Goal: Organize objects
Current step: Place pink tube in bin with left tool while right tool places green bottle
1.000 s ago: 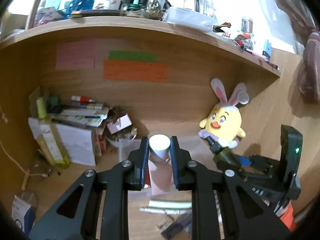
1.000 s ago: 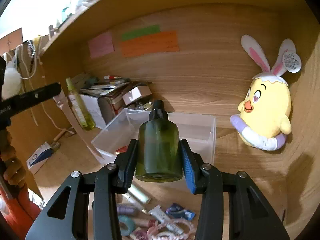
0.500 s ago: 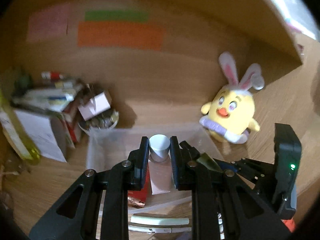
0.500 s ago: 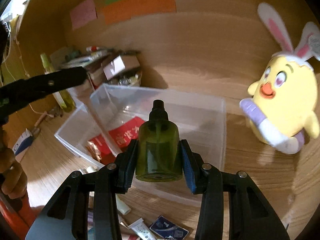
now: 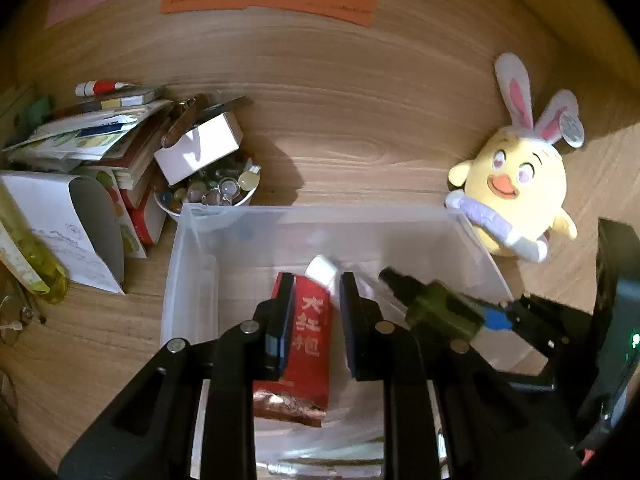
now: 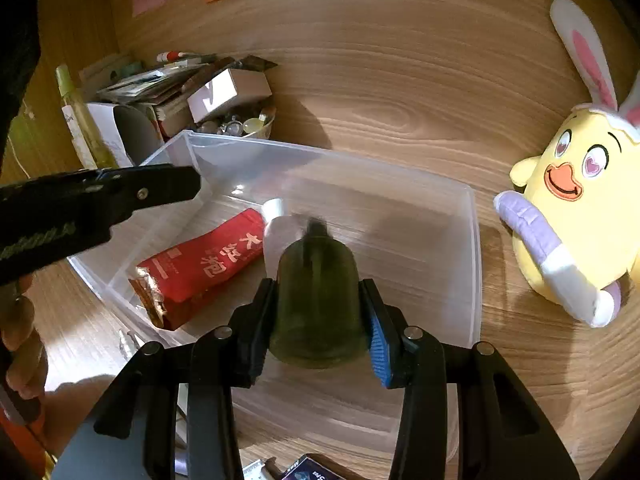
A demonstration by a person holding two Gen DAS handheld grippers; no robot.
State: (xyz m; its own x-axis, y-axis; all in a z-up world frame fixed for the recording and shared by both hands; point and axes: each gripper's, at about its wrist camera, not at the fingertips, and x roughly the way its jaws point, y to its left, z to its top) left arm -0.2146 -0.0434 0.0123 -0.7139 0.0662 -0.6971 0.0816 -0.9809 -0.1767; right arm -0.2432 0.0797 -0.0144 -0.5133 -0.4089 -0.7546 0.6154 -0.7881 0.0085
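A clear plastic bin (image 5: 176, 264) (image 6: 474, 240) stands on the wooden desk. A red packet (image 5: 308, 344) (image 6: 204, 264) lies inside it. A pale pink tube with a white cap (image 5: 320, 270) (image 6: 276, 220) is in the bin beside the packet, blurred, no longer between my left fingers. My left gripper (image 5: 314, 292) is open above the bin. My right gripper (image 6: 318, 300) is shut on a dark green bottle (image 6: 316, 300) (image 5: 436, 304), held over the bin, blurred.
A yellow bunny-eared plush (image 5: 516, 196) (image 6: 576, 216) sits right of the bin. A bowl of beads (image 5: 212, 192), a white box (image 5: 200, 148), stacked books and a yellow-green bottle (image 5: 28, 256) crowd the left. Small items lie in front of the bin (image 6: 304, 468).
Both grippers moved forward and down over the bin. My left gripper opened and the pink tube dropped into the bin. The green bottle now hangs over the bin.
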